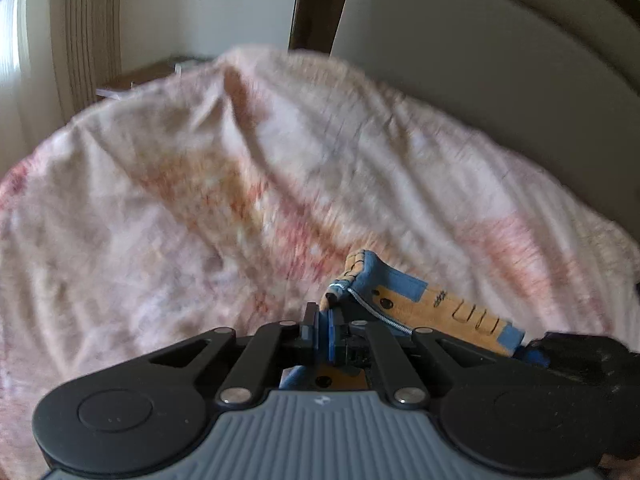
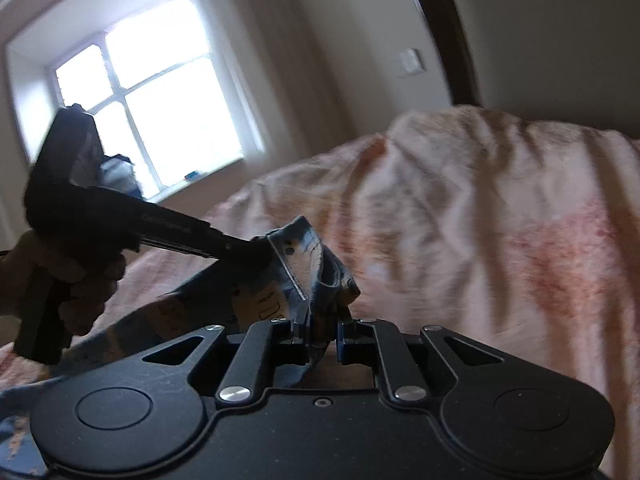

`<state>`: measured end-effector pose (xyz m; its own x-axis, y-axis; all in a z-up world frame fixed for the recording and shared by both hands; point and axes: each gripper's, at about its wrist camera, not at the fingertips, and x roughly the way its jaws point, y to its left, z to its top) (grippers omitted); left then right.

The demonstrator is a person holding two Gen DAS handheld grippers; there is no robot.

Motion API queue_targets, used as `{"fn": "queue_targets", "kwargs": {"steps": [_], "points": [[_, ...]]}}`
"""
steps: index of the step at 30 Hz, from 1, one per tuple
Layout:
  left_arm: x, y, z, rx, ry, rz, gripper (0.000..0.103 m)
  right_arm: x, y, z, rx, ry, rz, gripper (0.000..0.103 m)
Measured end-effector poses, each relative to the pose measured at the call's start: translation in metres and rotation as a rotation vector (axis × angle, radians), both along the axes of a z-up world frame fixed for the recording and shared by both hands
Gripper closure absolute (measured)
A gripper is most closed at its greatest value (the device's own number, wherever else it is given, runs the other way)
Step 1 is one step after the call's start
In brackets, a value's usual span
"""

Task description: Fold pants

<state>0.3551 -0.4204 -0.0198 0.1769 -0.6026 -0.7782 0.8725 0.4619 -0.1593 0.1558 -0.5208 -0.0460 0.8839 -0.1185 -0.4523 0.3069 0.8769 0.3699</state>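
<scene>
The pants (image 1: 404,300) are blue denim with an orange waistband lining, a zipper and buttonholes. In the left wrist view my left gripper (image 1: 326,322) is shut on the waistband, which stretches to the right towards a dark gripper body at the frame's edge. In the right wrist view my right gripper (image 2: 320,330) is shut on a bunched fold of the same waistband (image 2: 316,268). The left gripper (image 2: 256,254) reaches in from the left, held by a hand, and clamps the denim just beyond. The pants are held above a pink and cream blanket (image 1: 200,200).
The blanket (image 2: 500,220) covers a bed and is wrinkled. A pale headboard (image 1: 500,60) with a dark wooden post stands behind. A bright window (image 2: 152,100) and curtains lie to the left. A wall switch (image 2: 412,62) is on the far wall.
</scene>
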Motion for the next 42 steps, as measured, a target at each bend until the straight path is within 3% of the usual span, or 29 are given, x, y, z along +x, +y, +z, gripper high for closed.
{"fn": "queue_targets", "kwargs": {"steps": [2,4,5,6,9,12,14,17,22,26,33,37,39,42], "points": [[0.003,-0.005,-0.011,0.030,0.020,0.029,0.095,0.005,-0.011,-0.008,0.031,0.036,-0.019,0.089],[0.003,-0.001,-0.009,0.016,0.035,0.059,0.078,0.008,-0.018,-0.017,0.060,0.079,-0.018,0.084],[0.002,0.003,-0.002,0.007,0.023,0.072,0.049,0.008,-0.020,-0.019,0.067,0.082,-0.026,0.082],[0.001,0.007,0.004,-0.004,0.000,0.085,0.026,0.007,-0.021,-0.019,0.068,0.071,-0.031,0.075],[-0.010,0.027,0.031,-0.051,-0.139,0.154,0.009,0.001,-0.018,-0.014,0.003,0.048,-0.076,0.056],[-0.020,0.056,0.051,-0.036,-0.190,0.207,0.003,-0.004,-0.010,-0.009,-0.084,0.039,-0.141,0.017],[-0.028,0.083,0.059,0.004,-0.195,0.264,0.001,-0.007,-0.006,-0.005,-0.121,0.012,-0.168,0.015],[-0.044,0.136,0.067,0.030,-0.173,0.378,0.000,-0.009,0.010,0.002,-0.225,-0.017,-0.157,0.002],[-0.075,0.239,0.057,-0.007,-0.185,0.597,0.000,-0.004,0.044,0.009,-0.407,-0.015,-0.059,0.001],[-0.103,0.299,0.034,0.067,-0.233,0.713,0.000,0.003,0.074,0.009,-0.501,-0.001,0.071,0.001],[-0.132,0.359,0.003,0.114,-0.262,0.736,0.000,0.018,0.147,0.007,-0.608,-0.023,0.350,0.001],[-0.138,0.395,-0.021,0.174,-0.299,0.768,0.001,0.027,0.173,-0.007,-0.640,0.050,0.483,0.001],[-0.141,0.422,-0.026,0.138,-0.285,0.800,0.000,0.030,0.168,-0.011,-0.666,0.107,0.450,0.001],[-0.147,0.460,-0.026,0.059,-0.241,0.809,0.001,0.040,0.132,-0.012,-0.626,0.200,0.283,0.001]]}}
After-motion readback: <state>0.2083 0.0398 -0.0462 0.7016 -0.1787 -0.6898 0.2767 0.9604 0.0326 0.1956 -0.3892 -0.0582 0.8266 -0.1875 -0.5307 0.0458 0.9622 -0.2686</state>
